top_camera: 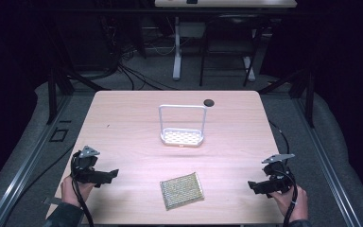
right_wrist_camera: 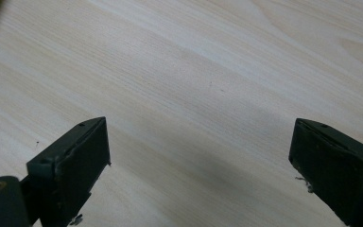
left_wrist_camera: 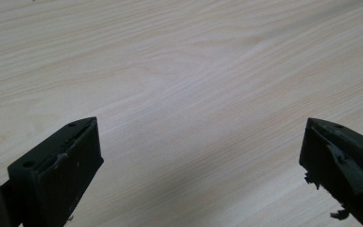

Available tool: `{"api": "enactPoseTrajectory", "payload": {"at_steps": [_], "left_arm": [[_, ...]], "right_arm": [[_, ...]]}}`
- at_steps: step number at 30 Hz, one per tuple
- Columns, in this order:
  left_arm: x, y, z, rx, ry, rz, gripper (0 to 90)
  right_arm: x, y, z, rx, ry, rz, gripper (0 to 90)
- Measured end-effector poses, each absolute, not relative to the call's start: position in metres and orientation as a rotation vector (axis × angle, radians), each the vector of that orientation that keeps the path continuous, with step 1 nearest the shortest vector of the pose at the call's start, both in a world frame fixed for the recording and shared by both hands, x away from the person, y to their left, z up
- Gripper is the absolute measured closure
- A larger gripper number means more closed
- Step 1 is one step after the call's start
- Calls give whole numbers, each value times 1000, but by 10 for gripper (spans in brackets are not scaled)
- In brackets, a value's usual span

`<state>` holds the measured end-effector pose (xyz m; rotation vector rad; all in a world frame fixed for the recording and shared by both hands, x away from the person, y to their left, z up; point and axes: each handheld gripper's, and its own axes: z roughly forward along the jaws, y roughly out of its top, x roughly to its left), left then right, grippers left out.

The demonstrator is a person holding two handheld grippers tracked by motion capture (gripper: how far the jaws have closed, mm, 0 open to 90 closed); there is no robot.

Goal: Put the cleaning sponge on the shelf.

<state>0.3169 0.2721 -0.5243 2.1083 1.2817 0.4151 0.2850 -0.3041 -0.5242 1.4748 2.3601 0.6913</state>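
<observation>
A: Our left gripper (top_camera: 114,173) and right gripper (top_camera: 251,185) both gape wide, empty; the mesh pad (top_camera: 182,190) lies flat near the table's (top_camera: 123,123) front edge.

B: Lying that flat, we might scrape wood or shove it off.

Wooden table (top_camera: 123,123), pale grain. Small dark round spot (top_camera: 209,102) near far edge (nature unclear). Beyond: white-legged desk (top_camera: 177,56), loose cables (top_camera: 137,75) on grey floor (top_camera: 217,78).
</observation>
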Motion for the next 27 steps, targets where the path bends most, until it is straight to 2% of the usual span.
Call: {"api": "enactPoseTrajectory", "payload": {"at_steps": [27], "left_arm": [[318,270,-526,2122,1269,400,0]], "right_arm": [[281,-264,-513,1299,2467,792,28]]}}
